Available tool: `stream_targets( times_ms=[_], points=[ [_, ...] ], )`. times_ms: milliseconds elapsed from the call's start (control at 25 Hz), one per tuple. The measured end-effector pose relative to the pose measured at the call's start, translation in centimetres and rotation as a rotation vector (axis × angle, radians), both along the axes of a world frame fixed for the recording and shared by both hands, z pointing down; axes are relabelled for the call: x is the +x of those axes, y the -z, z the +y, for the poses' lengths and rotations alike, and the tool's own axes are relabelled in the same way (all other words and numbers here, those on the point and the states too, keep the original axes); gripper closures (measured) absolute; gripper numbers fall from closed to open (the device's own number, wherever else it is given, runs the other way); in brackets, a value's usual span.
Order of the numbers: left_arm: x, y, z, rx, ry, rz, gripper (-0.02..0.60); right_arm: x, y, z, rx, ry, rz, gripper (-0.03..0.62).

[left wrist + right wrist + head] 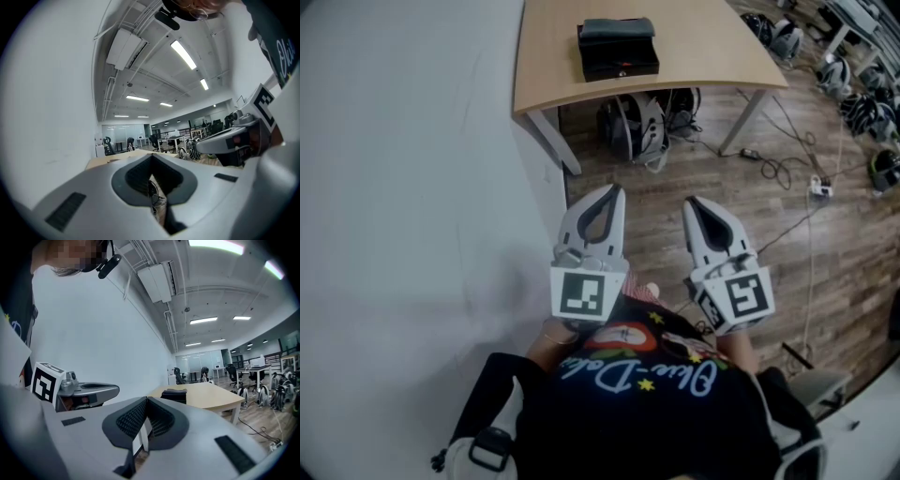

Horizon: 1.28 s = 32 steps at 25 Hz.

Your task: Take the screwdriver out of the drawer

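We faced a wooden table [703,56] on plank floor [787,244] by a white wall [412,169]. A black drawer box [617,52] sat on the table, the screwdriver hidden from us. Our left gripper [616,189] and right gripper [693,201] were closed, both empty.

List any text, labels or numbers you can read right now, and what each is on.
"Olu…" in white cursive on the shirt; the rest is folded, unsure.
No letters on the left gripper or right gripper, only square marker patterns.
Small mark on the black box on the desk: too small to read.
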<state>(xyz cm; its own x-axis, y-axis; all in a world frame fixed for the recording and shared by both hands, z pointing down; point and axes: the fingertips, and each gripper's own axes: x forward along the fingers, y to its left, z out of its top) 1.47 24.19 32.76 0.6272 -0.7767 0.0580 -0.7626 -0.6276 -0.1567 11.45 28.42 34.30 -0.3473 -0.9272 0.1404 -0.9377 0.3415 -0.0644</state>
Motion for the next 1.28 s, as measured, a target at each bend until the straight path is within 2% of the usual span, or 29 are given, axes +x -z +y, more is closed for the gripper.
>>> stream_targets(
  times_ms=[440,1000,1280],
  points=[
    [1.0,-0.4,-2.7,0.023,-0.002,-0.011,0.581,1.0,0.0,-2.7,0.008,0.003,0.006,0.594],
    [1.1,0.0,-12.4,0.024,0.011,0.054,0.581,0.8,0.7,-12.0,0.016,0.018,0.023,0.594],
    [0.8,-0.8,-16.8,0.005,0.005,0.049,0.581,0.5,0.1,-16.5,-0.003,0.019,0.022,0.593]
  ],
)
